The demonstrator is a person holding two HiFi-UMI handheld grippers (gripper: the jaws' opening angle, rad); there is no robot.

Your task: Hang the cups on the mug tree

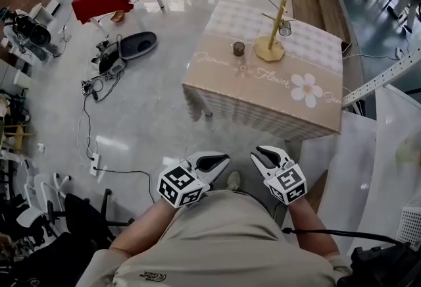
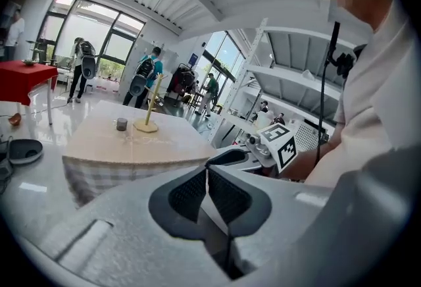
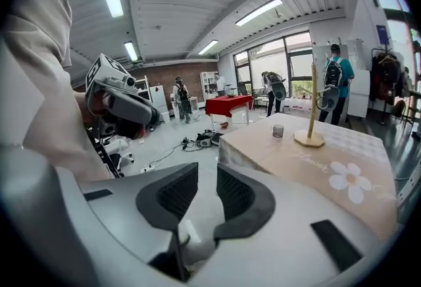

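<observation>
Head view, looking steeply down: I held both grippers close to my waist, well apart from the table (image 1: 217, 91) with its flower-print cloth. The left gripper (image 1: 214, 162) and the right gripper (image 1: 266, 156) both pointed forward over bare floor, neither carrying anything. On the far part of the table stood the wooden mug tree (image 1: 276, 29), with one cup (image 1: 285, 28) already hung on a peg. A second, dark cup (image 1: 239, 49) stood upright on the cloth, just beside the tree's base.

Left gripper view: its two jaws were together, tips touching, nothing between them. The table, the tree and the loose cup (image 2: 122, 124) showed small in the distance.

Right gripper view: its jaws stood a little apart, with only floor visible through the gap. The standing cup (image 3: 277, 130) and the tree (image 3: 312, 108) lay well ahead on the table.

I judged the task partly done and this step an approach, with no cup in hand. The next move called for closing in on the table, spreading one gripper's jaws wider, and taking the standing cup so its handle could meet a free peg
</observation>
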